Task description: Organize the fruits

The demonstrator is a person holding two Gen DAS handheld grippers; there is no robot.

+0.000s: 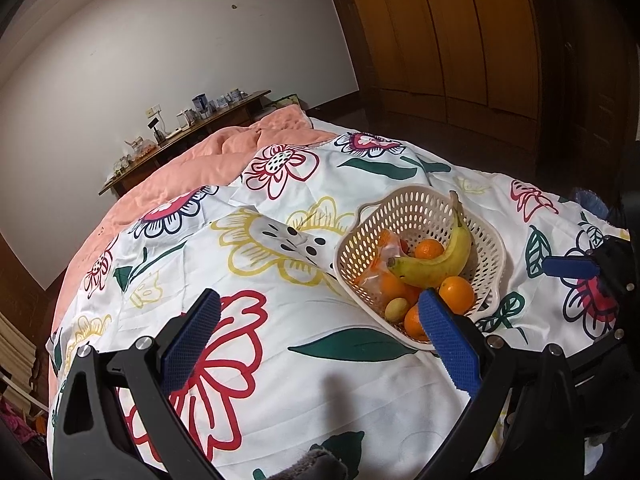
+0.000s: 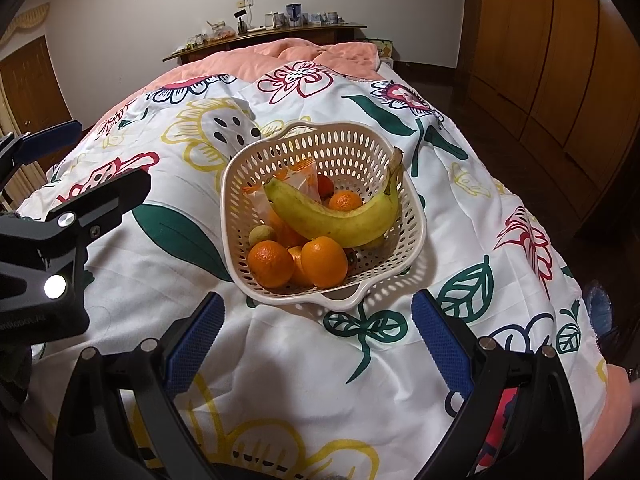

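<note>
A cream perforated basket sits on the flowered bedspread. It holds a yellow banana, several oranges, a small greenish fruit and a clear bag with orange print. My right gripper is open just in front of the basket's near rim, nothing between its fingers. My left gripper is open to the basket's left, empty; its right finger overlaps the basket's near edge in the left wrist view.
The flowered sheet covers a bed with a peach quilt behind. A wooden shelf with jars and cups stands against the far wall. Wooden wardrobes line the right side. The left gripper's body shows at left.
</note>
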